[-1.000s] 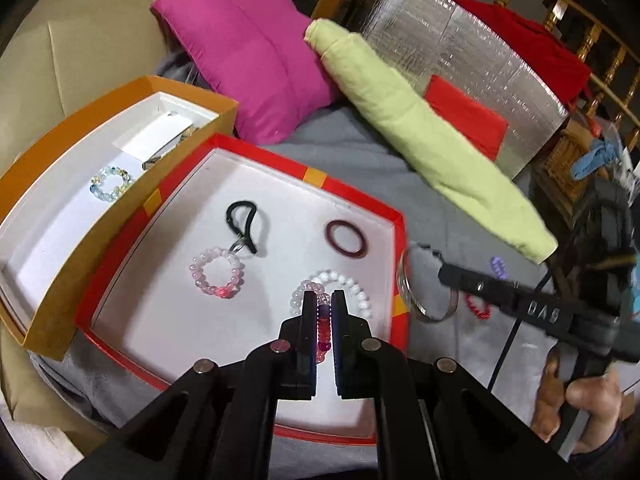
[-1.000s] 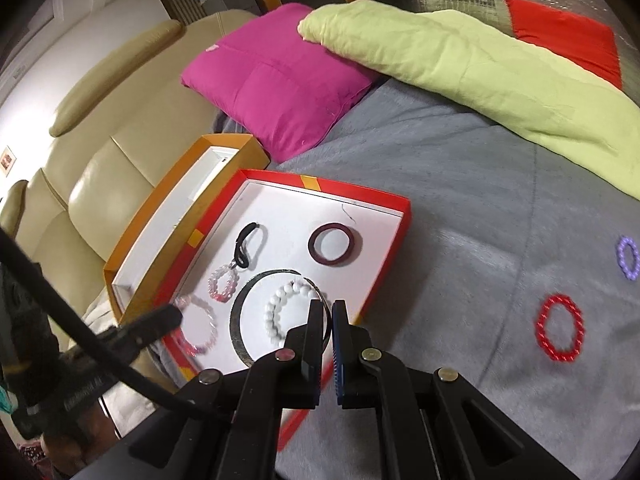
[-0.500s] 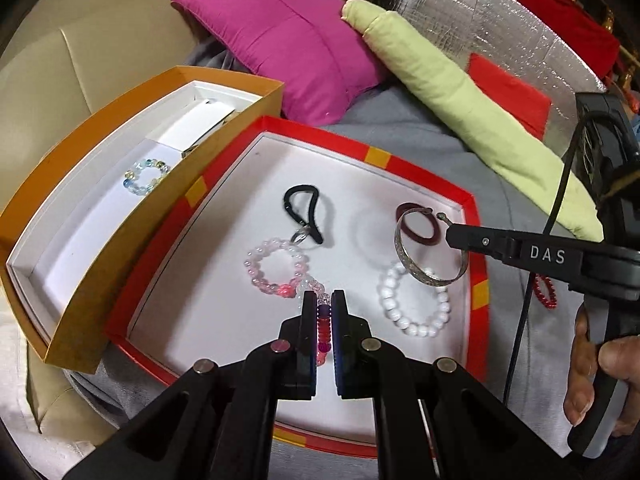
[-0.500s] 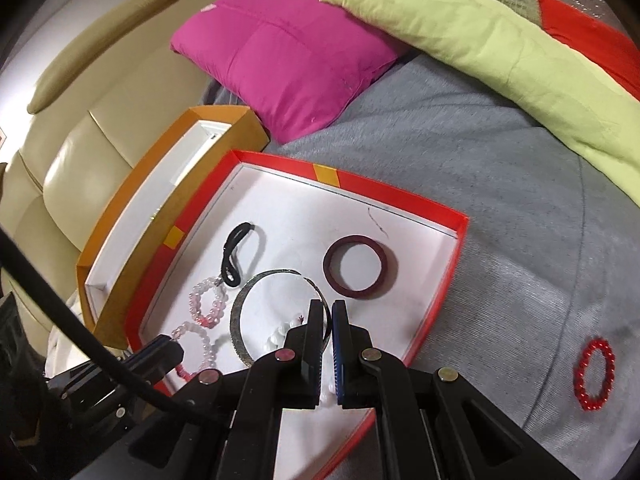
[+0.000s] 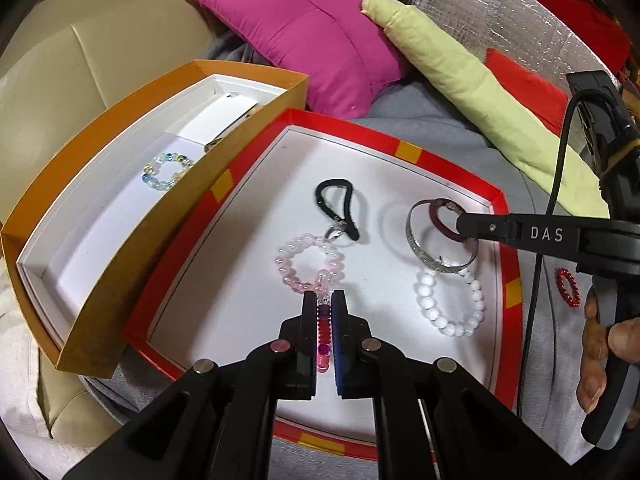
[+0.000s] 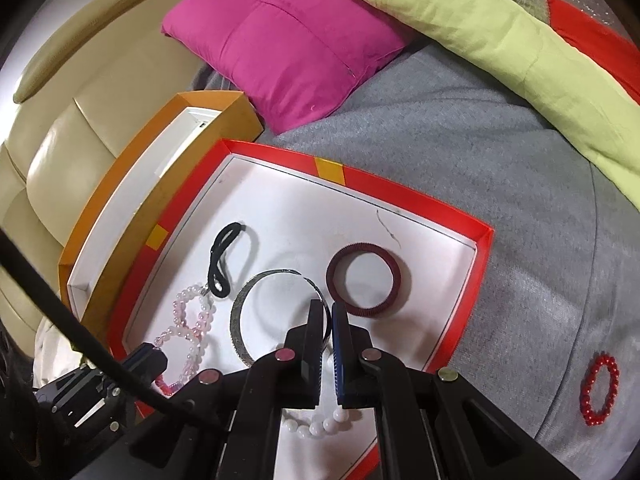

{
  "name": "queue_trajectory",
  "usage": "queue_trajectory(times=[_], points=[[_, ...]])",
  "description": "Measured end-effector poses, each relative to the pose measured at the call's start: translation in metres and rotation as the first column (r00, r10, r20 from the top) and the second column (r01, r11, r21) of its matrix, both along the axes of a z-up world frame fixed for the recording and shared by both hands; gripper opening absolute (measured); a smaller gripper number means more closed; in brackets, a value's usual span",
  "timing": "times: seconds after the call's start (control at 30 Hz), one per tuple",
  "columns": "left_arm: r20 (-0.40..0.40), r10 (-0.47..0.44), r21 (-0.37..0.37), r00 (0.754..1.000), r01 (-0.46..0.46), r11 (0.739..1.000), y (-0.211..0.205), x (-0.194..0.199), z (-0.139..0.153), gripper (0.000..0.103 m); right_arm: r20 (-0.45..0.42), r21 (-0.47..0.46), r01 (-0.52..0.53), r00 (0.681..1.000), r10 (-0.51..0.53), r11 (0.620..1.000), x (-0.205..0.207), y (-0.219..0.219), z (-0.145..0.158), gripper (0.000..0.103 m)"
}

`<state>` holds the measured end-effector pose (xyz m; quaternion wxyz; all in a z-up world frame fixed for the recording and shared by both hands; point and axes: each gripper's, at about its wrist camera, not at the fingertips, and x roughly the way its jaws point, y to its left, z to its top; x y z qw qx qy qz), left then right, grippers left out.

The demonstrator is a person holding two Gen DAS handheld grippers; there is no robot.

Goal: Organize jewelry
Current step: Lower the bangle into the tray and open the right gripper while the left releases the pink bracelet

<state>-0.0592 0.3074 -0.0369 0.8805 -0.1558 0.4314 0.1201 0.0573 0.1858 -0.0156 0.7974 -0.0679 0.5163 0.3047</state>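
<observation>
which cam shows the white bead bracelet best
The left wrist view: the white bead bracelet lies whole in the red tray, only its top edge crossed by the silver bangle. The right wrist view shows just a few beads under the right gripper.

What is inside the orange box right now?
The orange box holds a pale glass-bead bracelet and a white card. Its near wall hides part of the floor.

Support: grey fleece blanket (image 6: 460, 152) spread over a cream leather sofa (image 6: 80, 128). Lying directly on it: shallow red cardboard tray with white floor (image 6: 482, 256), orange cardboard box with white lining (image 5: 132, 224) touching the tray's side, magenta square cushion (image 6: 280, 44), long pale-green fabric roll (image 6: 500, 36). Loose on the blanket, apart from the tray: red bead bracelet (image 6: 600, 388).
</observation>
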Motion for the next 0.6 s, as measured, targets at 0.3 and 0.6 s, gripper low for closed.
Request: queue_trajectory(times=[0.3, 0.6], points=[[-0.040, 0.023, 0.017, 0.999, -0.022, 1.000, 0.007, 0.001, -0.007, 0.007, 0.012, -0.032, -0.010, 1.000, 0.011, 0.999, 0.005, 0.020, -0.005, 0.005], [-0.080, -0.008, -0.017, 0.997, 0.007, 1.000, 0.006, 0.000, -0.019, 0.007, 0.009, -0.051, -0.014, 1.000, 0.014, 0.999, 0.008, 0.029, -0.013, 0.005]])
